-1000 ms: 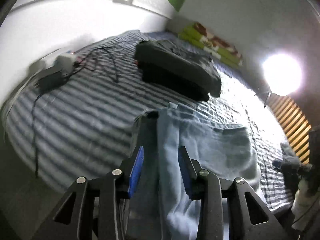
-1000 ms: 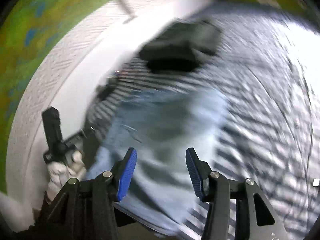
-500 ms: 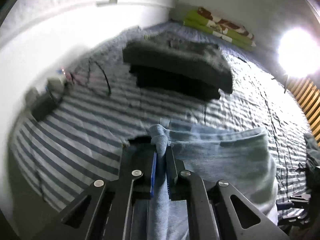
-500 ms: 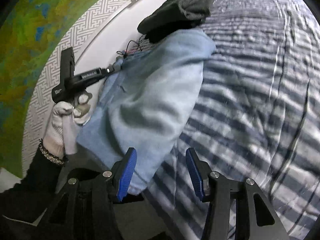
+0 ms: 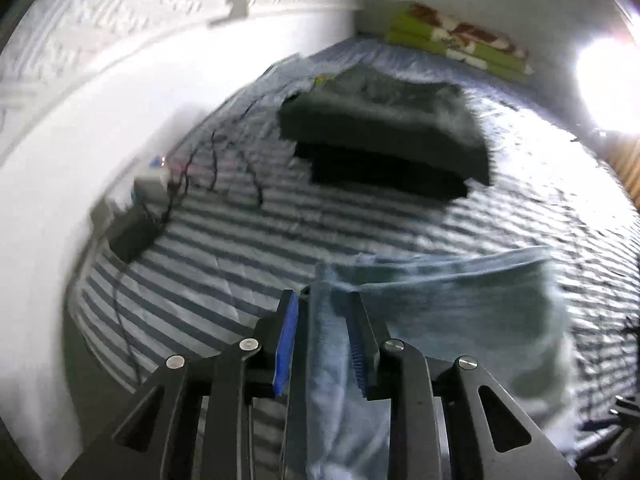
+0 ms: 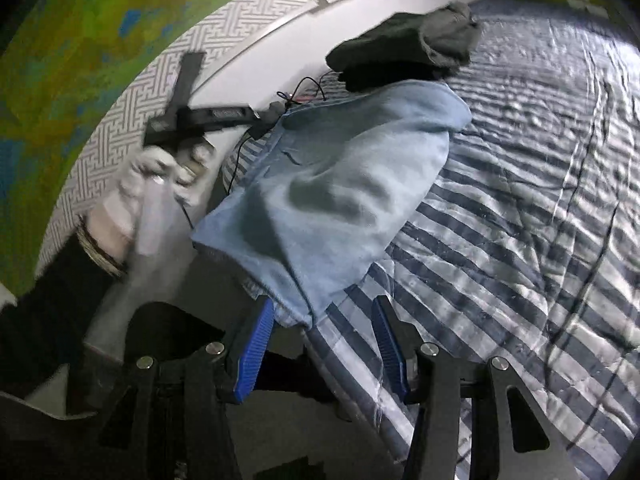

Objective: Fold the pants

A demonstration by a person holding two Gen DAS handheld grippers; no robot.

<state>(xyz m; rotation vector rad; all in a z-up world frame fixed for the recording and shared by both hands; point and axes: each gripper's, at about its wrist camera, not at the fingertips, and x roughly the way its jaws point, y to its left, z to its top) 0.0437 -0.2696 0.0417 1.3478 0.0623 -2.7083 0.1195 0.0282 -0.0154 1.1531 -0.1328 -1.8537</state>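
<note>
Your left gripper point(image 5: 323, 312) has a bunched strip of the light blue pants point(image 5: 460, 312) running between its blue pads point(image 5: 287, 340), and its jaws are opening; the left pad stands clear of the cloth, while the blur keeps you from telling whether the right pad touches it. The rest of the pants spreads to the right over the striped bedspread point(image 5: 224, 264), at its near edge. Your right gripper point(image 6: 323, 322) hangs with its jaws partly apart and nothing pinched; the lowest corner of the pants point(image 6: 332, 200) sits just above the gap between its fingers. Beyond the pants a stack of dark folded clothes point(image 5: 384, 136) lies on the bed, and your gloved left hand point(image 6: 160, 176) shows at the bed's left side
</note>
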